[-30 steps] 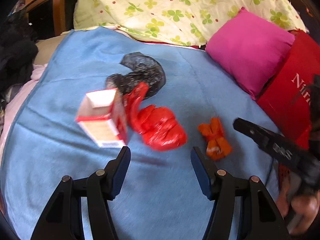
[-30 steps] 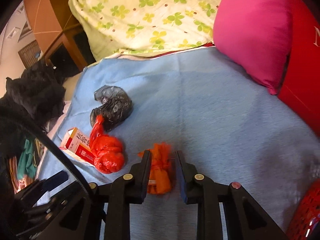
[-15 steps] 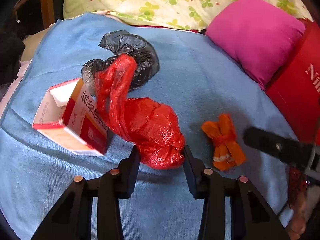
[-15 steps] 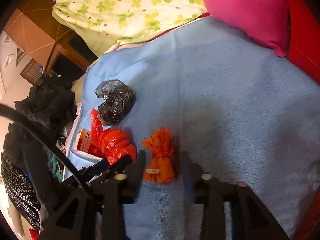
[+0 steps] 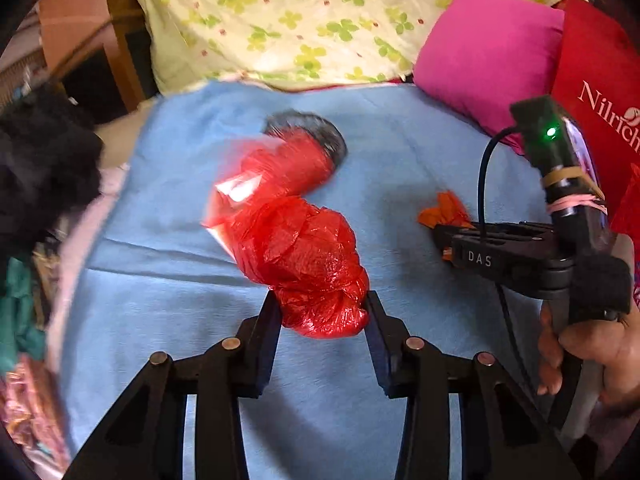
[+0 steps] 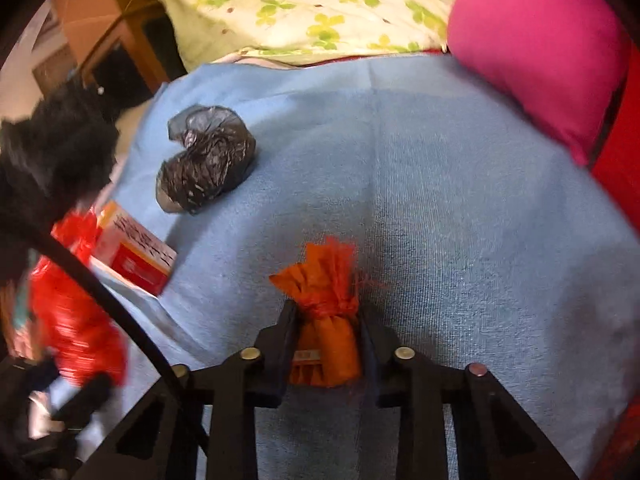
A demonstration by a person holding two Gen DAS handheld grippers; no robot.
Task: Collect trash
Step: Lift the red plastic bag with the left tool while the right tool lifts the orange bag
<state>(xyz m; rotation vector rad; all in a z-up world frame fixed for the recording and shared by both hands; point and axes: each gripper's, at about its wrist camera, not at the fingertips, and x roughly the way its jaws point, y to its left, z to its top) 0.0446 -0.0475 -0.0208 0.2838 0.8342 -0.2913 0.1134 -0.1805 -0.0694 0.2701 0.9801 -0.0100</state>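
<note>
Blue blanket, red bag btwn left claw pads (gripped), orange bundle in right claw

"DAS" in white on black gripper body, right of left fingers. "Nilrich", cut off, white on red bag, far right. Carton print unreadable.

- left gripper is pinching a red plastic bag over the blue blanket.
- right gripper is sitting on an orange bundle near the pink pillow.
</note>
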